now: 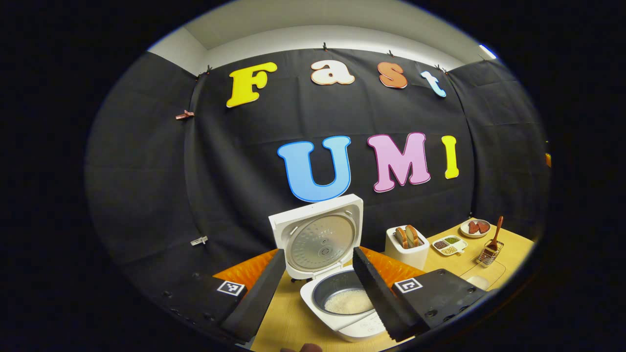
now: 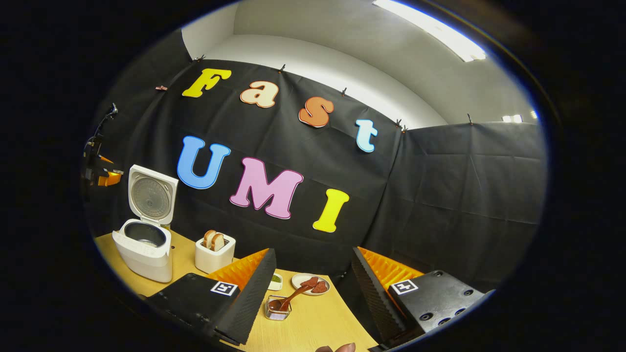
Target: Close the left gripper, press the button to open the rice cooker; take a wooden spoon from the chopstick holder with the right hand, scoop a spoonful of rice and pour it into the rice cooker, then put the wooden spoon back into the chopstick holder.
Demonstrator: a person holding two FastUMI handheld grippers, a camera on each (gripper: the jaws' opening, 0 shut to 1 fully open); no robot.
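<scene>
The white rice cooker (image 1: 342, 322) stands open on the wooden table, its lid (image 1: 315, 242) upright and white rice (image 1: 348, 302) in its pot. My left gripper (image 1: 318, 254) is open just in front of it, one finger to each side of the pot and nothing between them. The wooden spoon (image 1: 496, 232) leans in the wire chopstick holder (image 1: 489, 254) at the far right. My right gripper (image 2: 313, 252) is open and holds nothing, above and just short of the holder (image 2: 278, 308) with the spoon (image 2: 293, 297). The cooker (image 2: 144, 249) sits far left.
A white toaster (image 1: 405, 244) with bread slices stands right of the cooker. Behind the holder are a divided dish (image 1: 449, 244) of grains and a plate (image 2: 310, 283) of red pieces. A clear tray (image 1: 489, 274) lies near the table's right edge.
</scene>
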